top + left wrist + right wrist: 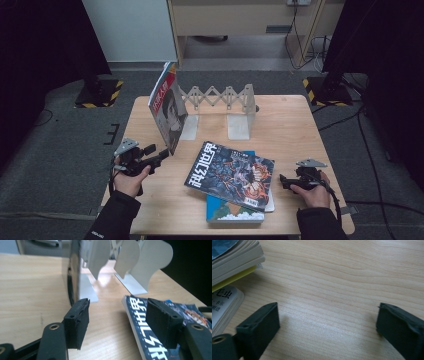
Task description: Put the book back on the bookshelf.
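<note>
From the high view, the work in hand looks like shelving books in the expanding metal rack (220,102) at the far side of the table (300,130): one magazine with a red-edged cover (167,110) already stands tilted against the rack's left end, and the left gripper (159,155) sits just beside its lower near corner with its jaws apart and nothing between them. A short stack lies flat at the near middle, a dark illustrated magazine (230,175) on top of a blue book (235,210), and the right gripper (283,181) rests low just off the stack's right edge, holding nothing. The step appears to be the pause between one placement and the next pick; the next move probably calls for sliding a jaw under the top magazine's edge to lift it. In the left gripper view, the jaws stand wide, the standing magazine (74,275) just ahead of the left one, the rack's plates (150,262) beyond, and the flat magazine (140,322) under the right jaw. In the right gripper view, the jaws gape wide over bare wood, with the stack's page edges (237,262) at upper left; its flatness on the table may hinder a clean grip.
</note>
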